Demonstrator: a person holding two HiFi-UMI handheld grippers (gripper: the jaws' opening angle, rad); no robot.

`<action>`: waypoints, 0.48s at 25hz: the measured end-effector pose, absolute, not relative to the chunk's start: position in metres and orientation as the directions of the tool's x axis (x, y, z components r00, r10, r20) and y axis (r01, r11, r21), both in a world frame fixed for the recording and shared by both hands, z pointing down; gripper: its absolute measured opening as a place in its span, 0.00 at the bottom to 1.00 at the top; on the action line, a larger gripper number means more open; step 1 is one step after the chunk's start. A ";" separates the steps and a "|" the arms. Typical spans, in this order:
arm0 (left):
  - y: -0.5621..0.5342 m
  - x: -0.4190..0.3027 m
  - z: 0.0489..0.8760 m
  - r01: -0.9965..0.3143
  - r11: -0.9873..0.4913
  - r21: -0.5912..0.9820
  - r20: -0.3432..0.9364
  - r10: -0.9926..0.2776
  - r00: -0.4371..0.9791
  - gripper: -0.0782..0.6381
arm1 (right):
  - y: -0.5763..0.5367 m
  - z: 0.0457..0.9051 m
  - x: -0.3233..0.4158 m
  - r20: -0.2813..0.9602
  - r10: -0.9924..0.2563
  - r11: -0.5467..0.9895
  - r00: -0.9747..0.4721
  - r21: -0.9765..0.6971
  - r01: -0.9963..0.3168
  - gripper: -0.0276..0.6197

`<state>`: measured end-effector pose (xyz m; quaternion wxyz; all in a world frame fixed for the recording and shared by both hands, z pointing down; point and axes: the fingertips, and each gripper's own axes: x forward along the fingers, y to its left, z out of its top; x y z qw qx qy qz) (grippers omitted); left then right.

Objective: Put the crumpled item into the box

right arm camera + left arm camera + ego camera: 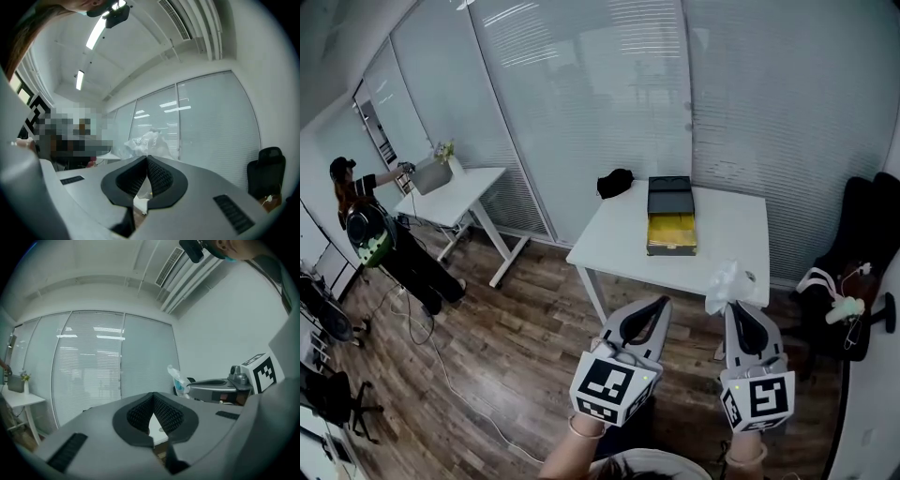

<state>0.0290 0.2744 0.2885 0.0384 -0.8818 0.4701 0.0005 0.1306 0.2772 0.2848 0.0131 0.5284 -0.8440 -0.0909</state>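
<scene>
Right gripper (146,158): my jaws are pressed together on the crumpled item, with a fold of it pinched between the ribbed pads.
Crumpled item (728,284): white, thin and partly see-through, like film. It bunches out past my right tips. I hold it in the air; in the head view it lies over the near edge of the table, nearer to me than the box and to its right, not touching it.
Left gripper (152,397): my jaws meet at the tips with nothing between them. I hold it level with the right gripper and just to its left.
Box (671,230): open on the table, yellow inside, dark lid folded back toward the wall.
Table (731,234): white, set against the glass wall with blinds.
Black object (614,182): on the far left corner of the table; I cannot tell what it is.
Chair (865,239): black, right of the table.
Person (366,220): stands far left at a second white desk (459,192).
</scene>
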 end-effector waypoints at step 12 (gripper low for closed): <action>0.180 0.007 0.299 -0.819 -0.571 -0.053 -0.027 -0.819 0.573 0.13 | 0.184 0.288 0.099 -0.058 -0.889 0.438 -0.455 0.183 -0.880 0.09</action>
